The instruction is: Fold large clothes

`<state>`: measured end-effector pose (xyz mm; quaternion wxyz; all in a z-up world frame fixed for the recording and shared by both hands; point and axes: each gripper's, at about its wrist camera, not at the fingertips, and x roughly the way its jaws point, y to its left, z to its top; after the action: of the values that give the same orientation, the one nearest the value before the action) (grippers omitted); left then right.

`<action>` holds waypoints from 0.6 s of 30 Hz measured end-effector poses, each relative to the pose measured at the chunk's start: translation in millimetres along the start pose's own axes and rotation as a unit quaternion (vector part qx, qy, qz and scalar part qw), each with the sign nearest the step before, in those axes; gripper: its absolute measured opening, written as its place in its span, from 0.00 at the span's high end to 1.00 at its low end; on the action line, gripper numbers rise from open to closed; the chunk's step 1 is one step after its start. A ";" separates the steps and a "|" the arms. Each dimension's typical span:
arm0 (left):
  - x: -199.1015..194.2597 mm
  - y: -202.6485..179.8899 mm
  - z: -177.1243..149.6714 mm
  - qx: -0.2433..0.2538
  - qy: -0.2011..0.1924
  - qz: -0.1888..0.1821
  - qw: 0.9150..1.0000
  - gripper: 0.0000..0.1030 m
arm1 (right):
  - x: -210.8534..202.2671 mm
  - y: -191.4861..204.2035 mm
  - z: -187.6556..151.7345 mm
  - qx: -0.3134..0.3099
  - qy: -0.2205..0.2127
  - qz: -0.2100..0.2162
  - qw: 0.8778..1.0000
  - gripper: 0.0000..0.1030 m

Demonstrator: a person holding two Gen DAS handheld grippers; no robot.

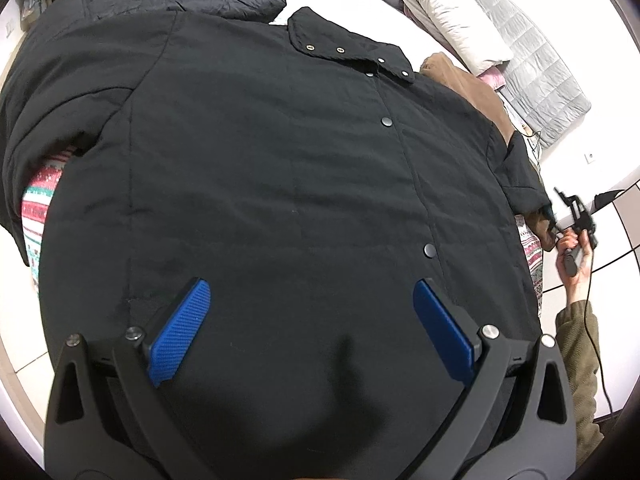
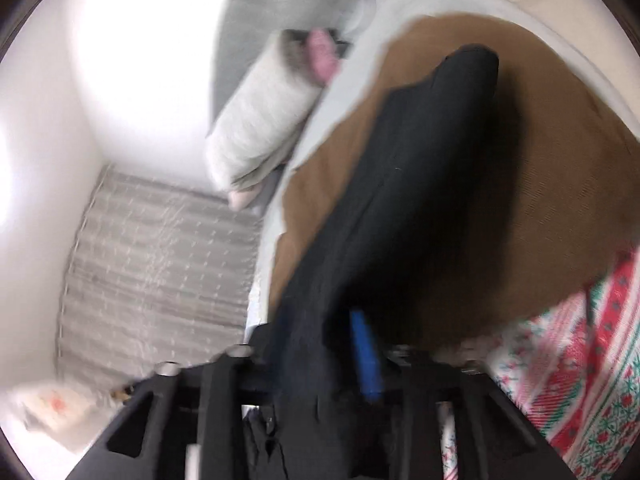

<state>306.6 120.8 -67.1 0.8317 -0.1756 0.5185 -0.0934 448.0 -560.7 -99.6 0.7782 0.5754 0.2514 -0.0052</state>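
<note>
My right gripper (image 2: 320, 344) had its jaws around the black coat's (image 1: 280, 168) sleeve (image 2: 400, 184) at the bed's (image 1: 34, 216) right edge; the left gripper (image 1: 310, 332) hovered wide open, empty.

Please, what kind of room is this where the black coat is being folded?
Most likely a bedroom. The black coat lies spread on a bed with a patterned cover, pillows and a grey quilt are piled at its far end.

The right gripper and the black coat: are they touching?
Touching. The right wrist view shows the black coat sleeve running between the right gripper fingers.
</note>
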 end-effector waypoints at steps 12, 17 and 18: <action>-4.3 11.0 2.4 -0.015 -0.015 0.010 1.000 0.02 | 2.7 10.2 0.7 -0.059 -0.057 -0.070 0.994 0.91; -6.8 17.2 5.4 -0.022 -0.020 0.014 0.999 0.02 | -19.6 87.6 -22.6 -0.161 -0.080 -0.022 0.983 0.93; -7.2 16.9 5.5 -0.021 -0.021 0.014 0.999 0.02 | -22.8 105.9 -30.0 -0.191 -0.082 -0.013 0.978 0.93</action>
<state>307.9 139.9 -65.5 0.8395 -0.1882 0.5052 -0.0673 448.0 -504.4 -2.3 0.8915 0.4106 0.1912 -0.0146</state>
